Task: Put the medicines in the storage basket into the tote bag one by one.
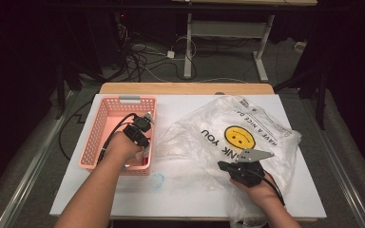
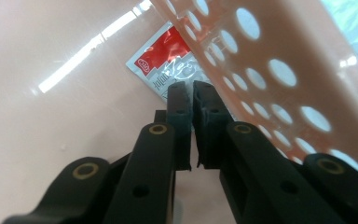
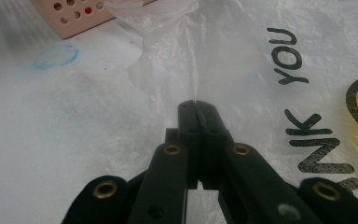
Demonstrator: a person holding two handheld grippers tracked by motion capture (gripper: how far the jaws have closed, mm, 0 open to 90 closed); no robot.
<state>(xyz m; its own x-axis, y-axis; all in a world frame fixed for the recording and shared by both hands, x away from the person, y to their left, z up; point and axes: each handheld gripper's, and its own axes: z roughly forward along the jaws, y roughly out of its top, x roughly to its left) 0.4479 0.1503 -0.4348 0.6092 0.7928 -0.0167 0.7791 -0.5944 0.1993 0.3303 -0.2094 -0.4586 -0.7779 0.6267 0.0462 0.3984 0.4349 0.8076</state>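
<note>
While the left gripper (image 2: 189, 91) reaches down inside the pink basket (image 1: 95, 133), its jaws stand nearly together over a red-and-white sachet (image 2: 168, 60) lying flat on the basket floor against the perforated wall; whether they pinch its edge I cannot tell. To the right of the basket, the right gripper (image 3: 196, 109) is clenched on a fold of the clear plastic bag (image 1: 209, 128) with the smiley print. The sachet looks light, thin and slick, so it is probably best nipped at a free edge or corner. The bag is limp film, likely to stretch or slip.
</note>
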